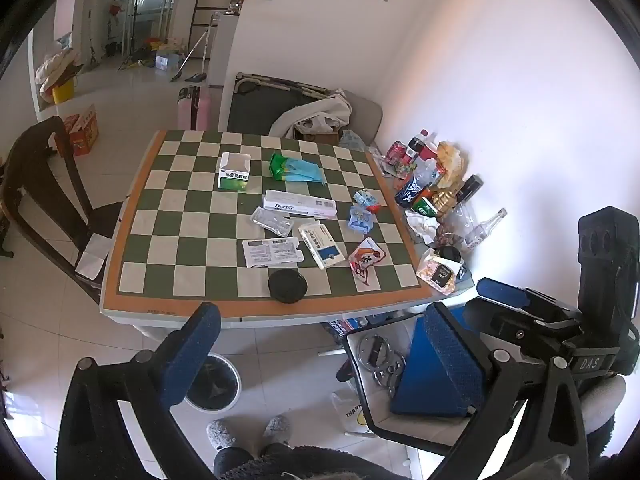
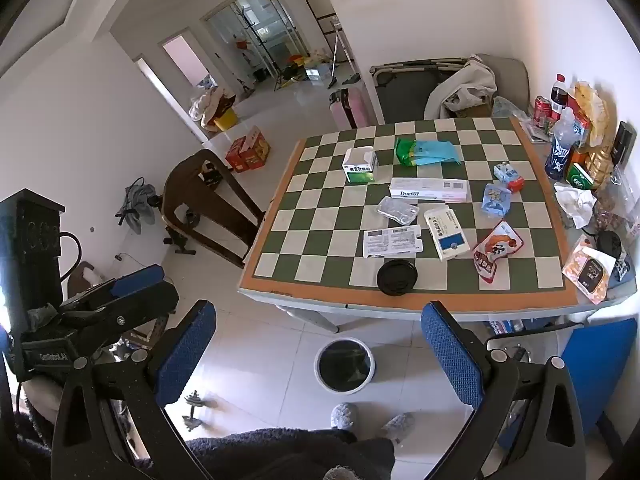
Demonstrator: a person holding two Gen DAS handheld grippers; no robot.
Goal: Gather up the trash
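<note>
Seen from the right wrist camera, the left gripper [image 2: 132, 280] juts in at the far left edge, its blue-tipped jaws too foreshortened to say whether they stand apart or together. At bottom centre the right gripper [image 2: 318, 354] hangs with its blue pads wide apart and empty, framing a round white trash bin [image 2: 345, 366] on the tiled floor just in front of the table's near edge, apparently placed there so litter can be dropped straight in.

Above it, filling the centre and right of the frame, the checkered table [image 2: 280, 276] carries the litter: an open green-and-white box [image 2: 360, 166] at upper centre, a green and blue plastic wrapper [image 2: 426, 152] beside it, a long "Doctor" carton [image 2: 428, 190], a clear blister tray [image 2: 398, 210], a flattened printed card [image 2: 392, 242], a blue-and-white medicine box [image 2: 446, 232], a black round lid [image 2: 397, 277] nearest the edge, and a red snack pouch [image 2: 496, 254] further right.

Nothing is lifted yet; collection looks about to begin. At far right, bottles and packets [image 2: 576, 140] crowd against the wall, overlapping too much to separate, and the frame edge cuts them off.
</note>
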